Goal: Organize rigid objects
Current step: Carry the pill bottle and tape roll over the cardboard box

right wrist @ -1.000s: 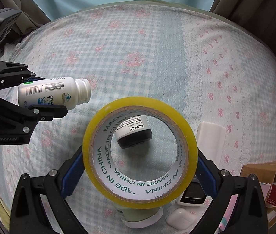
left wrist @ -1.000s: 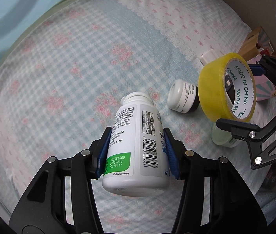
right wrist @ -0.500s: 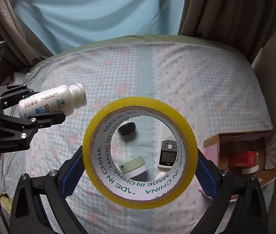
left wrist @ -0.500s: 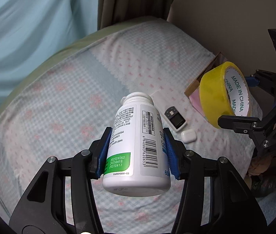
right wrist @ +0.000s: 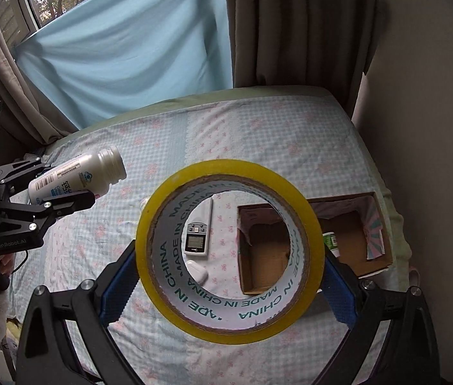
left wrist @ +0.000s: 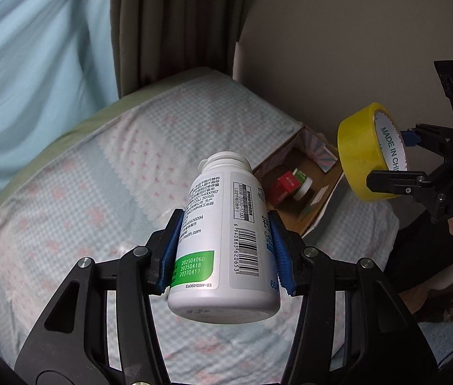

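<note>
Carrying a white bottle (left wrist: pixel 226 240) in the left gripper (left wrist: pixel 224 252), we are clamping its smooth, stiff body at mid-height between the blue pads (left wrist: pixel 171 248), neck tilted away above the bed (left wrist: pixel 66 192). We are judging it light but slippery, so mid-body is the safest hold. The right gripper (right wrist: pixel 229 276) is squeezing a yellow tape roll (right wrist: pixel 229 243) across its outer rim; the rigid ring is resisting the pinch. Both are hanging near the open cardboard box (right wrist: pixel 377 224), where a red packet (left wrist: pixel 285 186) and jar (left wrist: pixel 303 186) are lying.
</note>
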Demonstrator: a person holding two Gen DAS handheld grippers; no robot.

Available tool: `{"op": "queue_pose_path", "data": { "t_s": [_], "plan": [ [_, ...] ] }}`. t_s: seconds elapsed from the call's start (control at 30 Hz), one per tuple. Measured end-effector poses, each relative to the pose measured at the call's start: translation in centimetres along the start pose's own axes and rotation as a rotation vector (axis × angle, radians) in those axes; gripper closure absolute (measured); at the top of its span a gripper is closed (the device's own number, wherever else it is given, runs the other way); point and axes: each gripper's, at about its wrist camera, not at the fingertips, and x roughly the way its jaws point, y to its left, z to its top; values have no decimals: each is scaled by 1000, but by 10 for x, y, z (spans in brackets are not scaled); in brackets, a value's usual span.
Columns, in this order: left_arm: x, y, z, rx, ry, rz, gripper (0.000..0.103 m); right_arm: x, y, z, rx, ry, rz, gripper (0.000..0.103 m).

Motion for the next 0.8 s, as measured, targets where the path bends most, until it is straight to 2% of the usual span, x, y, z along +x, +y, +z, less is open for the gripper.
{"op": "queue_pose_path", "data": {
  "t_s": [0.2,0.4,0.53,0.8],
  "plan": [
    [55,-67,17,-73,30,-25,56,-2,-90,-7,1,34,-5,4],
    [118,-112,20,-157,79,-46,56,22,-158,-8,5,97,-5,4],
    [156,-117,14,-260,117,-22,56,50,-196,-6,37,146,24,4],
    [226,-96,-1,-424,187,115,56,124,-244,-3,129,258,113,4]
  ]
}}
